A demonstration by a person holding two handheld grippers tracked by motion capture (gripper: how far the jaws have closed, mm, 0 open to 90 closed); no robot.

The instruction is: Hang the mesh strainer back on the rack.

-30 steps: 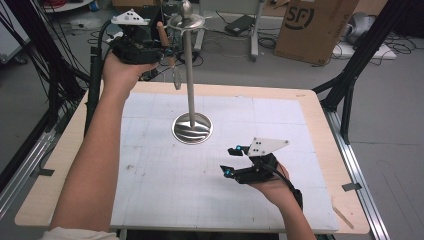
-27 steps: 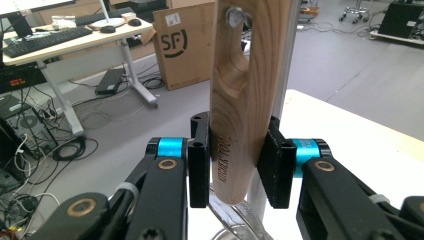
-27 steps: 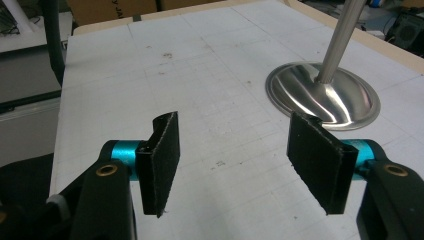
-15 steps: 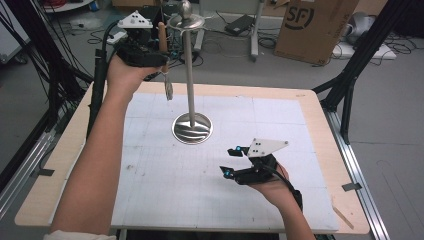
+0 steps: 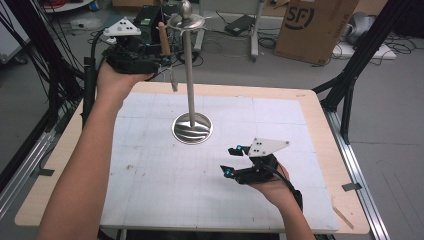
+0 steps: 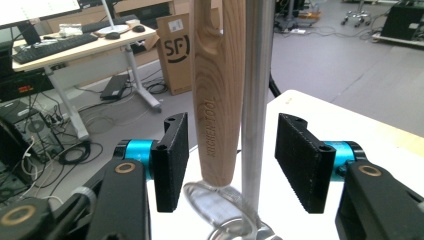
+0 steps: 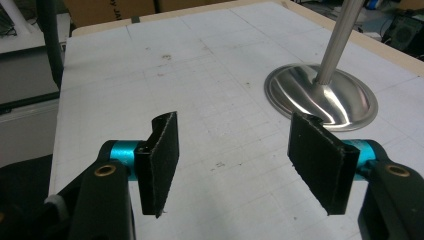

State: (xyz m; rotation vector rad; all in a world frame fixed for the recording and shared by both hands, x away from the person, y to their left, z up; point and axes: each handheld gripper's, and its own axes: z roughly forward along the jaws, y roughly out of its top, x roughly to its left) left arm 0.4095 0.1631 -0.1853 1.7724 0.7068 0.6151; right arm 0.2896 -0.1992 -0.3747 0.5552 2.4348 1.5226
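Observation:
A steel stand has a tall pole on a round base at the middle of the white mat. A utensil with a wooden handle hangs upright beside the pole, its top by the stand's top disc. My left gripper, raised at the back left, has just been opening. Its pads stand on either side of the handle and pole without pressing on them. My right gripper rests low at the front right, open and empty.
The white mat covers a wooden table. A cardboard box and cables lie on the floor behind. Black frame struts rise at the right and left of the table.
The left gripper's jaws have opened off the wooden handle, which now hangs free next to the pole. The left hand shifted slightly. The right hand has kept still.

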